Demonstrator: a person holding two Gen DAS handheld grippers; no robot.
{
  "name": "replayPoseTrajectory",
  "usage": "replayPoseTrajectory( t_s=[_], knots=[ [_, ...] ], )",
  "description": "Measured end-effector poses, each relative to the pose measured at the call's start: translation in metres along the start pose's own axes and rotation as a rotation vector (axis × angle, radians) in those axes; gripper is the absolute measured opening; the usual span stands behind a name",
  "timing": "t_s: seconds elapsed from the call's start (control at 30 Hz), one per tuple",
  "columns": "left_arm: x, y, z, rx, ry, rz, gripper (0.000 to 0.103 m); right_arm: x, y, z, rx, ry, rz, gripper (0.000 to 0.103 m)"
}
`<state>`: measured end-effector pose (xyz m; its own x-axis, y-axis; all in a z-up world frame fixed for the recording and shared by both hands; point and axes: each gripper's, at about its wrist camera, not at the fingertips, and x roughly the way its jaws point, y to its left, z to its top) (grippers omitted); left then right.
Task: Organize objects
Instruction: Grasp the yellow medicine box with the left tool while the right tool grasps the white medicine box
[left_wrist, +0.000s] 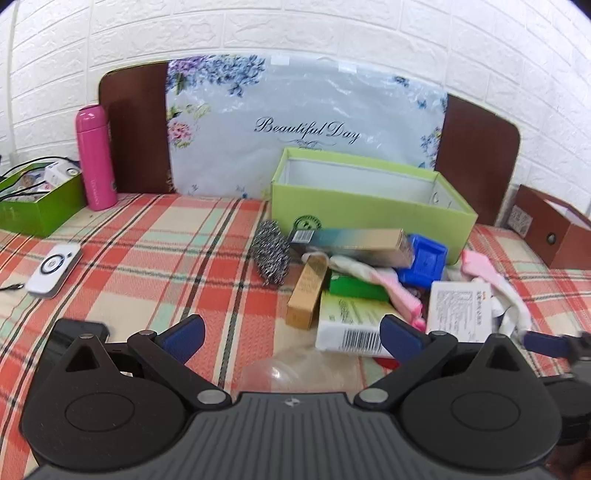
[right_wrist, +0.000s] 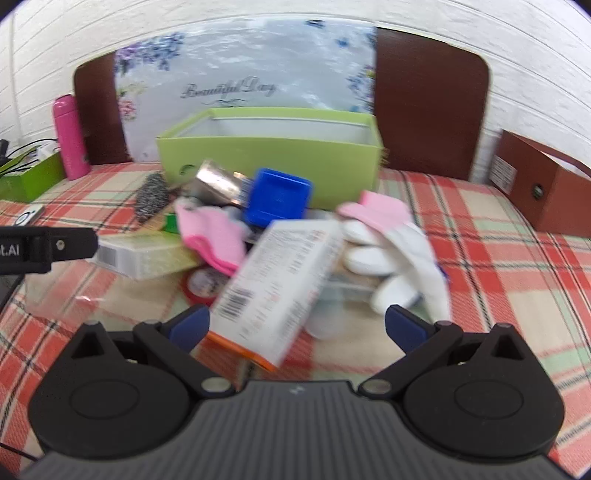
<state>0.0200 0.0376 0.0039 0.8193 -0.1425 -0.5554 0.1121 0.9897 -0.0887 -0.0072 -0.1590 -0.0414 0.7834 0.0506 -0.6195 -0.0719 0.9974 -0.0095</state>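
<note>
Between our right gripper's (right_wrist: 295, 326) spread jaws lies the white printed carton (right_wrist: 279, 284); our left gripper (left_wrist: 293, 334) gapes too, empty.

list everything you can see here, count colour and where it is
open box: 1, light green, back centre of the plaid cloth
steel scourer: 1, silver, left of the pile
long carton: 1, teal-gold, against the box front
blue tub: 1, blue, in the pile
printed carton: 1, white, front of the pile
gloves: white with pink cuffs, count unclear, right of the pile
flask: 1, pink, back left
power bank: 1, white, left
left gripper: open, empty
right gripper: open around the printed carton
</note>
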Motion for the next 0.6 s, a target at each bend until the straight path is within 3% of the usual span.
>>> replayPoseTrajectory(
  t_s=[0.07, 0.13, 0.17, 0.2, 0.23, 0.37, 0.43, 0.47, 0.6],
  knots=[
    [0.002, -0.001, 0.005, 0.004, -0.006, -0.049, 0.103, 0.011, 0.012, 0.002, -0.043, -0.020, 0.008, 0.103],
    [0.008, -0.006, 0.009, 0.012, -0.007, -0.083, 0.103, 0.024, 0.021, 0.001, -0.087, -0.032, -0.039, 0.099],
    [0.013, -0.010, 0.011, 0.024, -0.002, -0.094, 0.103, 0.027, 0.022, 0.000, -0.099, -0.039, -0.056, 0.080],
    [0.018, -0.014, 0.013, 0.037, 0.005, -0.095, 0.103, 0.028, 0.018, -0.001, -0.103, -0.041, -0.052, 0.070],
    [0.026, -0.020, 0.014, 0.055, 0.013, -0.097, 0.103, 0.026, 0.013, -0.002, -0.082, -0.046, -0.025, 0.068],
    [0.059, -0.032, 0.011, 0.118, 0.088, -0.125, 0.102, 0.013, -0.014, -0.004, -0.045, -0.045, 0.060, 0.041],
    [0.072, -0.033, 0.006, 0.138, 0.120, -0.148, 0.084, 0.006, -0.027, -0.007, -0.028, -0.027, 0.106, 0.033],
    [0.078, -0.030, 0.004, 0.128, 0.151, -0.166, 0.069, 0.005, -0.032, -0.009, -0.018, -0.015, 0.115, 0.031],
    [0.071, -0.014, -0.007, 0.072, 0.172, -0.184, 0.069, 0.000, -0.041, -0.011, -0.012, 0.014, 0.109, 0.031]
  ],
)
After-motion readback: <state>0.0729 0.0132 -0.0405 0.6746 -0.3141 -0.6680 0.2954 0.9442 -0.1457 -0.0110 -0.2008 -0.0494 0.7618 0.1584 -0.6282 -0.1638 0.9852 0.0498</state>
